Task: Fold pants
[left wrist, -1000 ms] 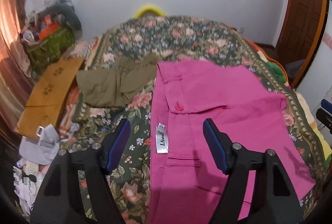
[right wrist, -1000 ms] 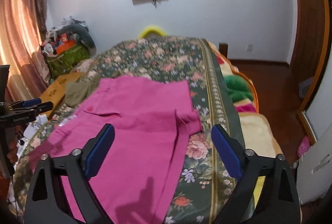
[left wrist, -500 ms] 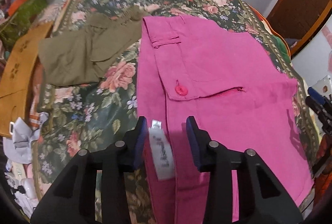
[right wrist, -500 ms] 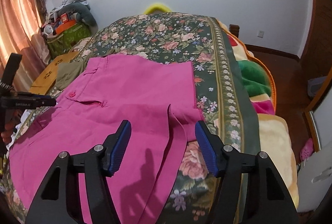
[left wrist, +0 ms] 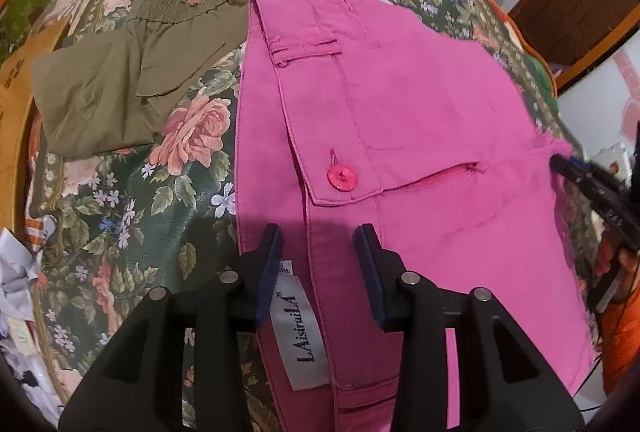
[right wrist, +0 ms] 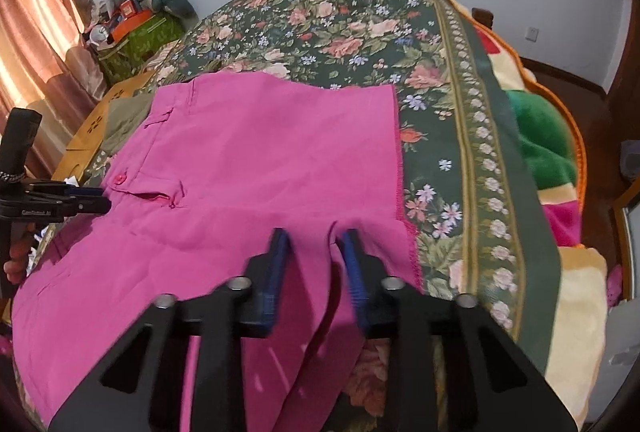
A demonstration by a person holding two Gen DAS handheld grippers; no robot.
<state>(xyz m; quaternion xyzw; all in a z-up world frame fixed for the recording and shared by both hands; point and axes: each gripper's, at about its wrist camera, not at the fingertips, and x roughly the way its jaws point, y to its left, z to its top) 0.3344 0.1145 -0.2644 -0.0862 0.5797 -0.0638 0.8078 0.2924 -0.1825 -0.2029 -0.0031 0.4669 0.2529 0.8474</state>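
Pink pants [left wrist: 400, 104] lie flat on a floral bedspread [left wrist: 168, 160], with a pink button [left wrist: 341, 177] at the waist flap and a white label [left wrist: 302, 332] near me. My left gripper [left wrist: 318, 248] is low over the waistband, its jaws partly open on either side of the band beside the label. In the right wrist view the pants [right wrist: 248, 160] spread leftward. My right gripper [right wrist: 314, 252] is partly open around a raised fold at the leg hem. The left gripper also shows in the right wrist view [right wrist: 80, 202].
Olive-green shorts [left wrist: 120, 80] lie folded on the bed left of the pants. A wooden board [right wrist: 100, 120] and green boxes [right wrist: 136, 40] stand beyond the bed's left side. Green and yellow blankets [right wrist: 544, 148] hang at the right edge.
Both grippers have come down and forward onto the pants and narrowed their jaws: the left around the waistband near the label, the right around a hem fold.
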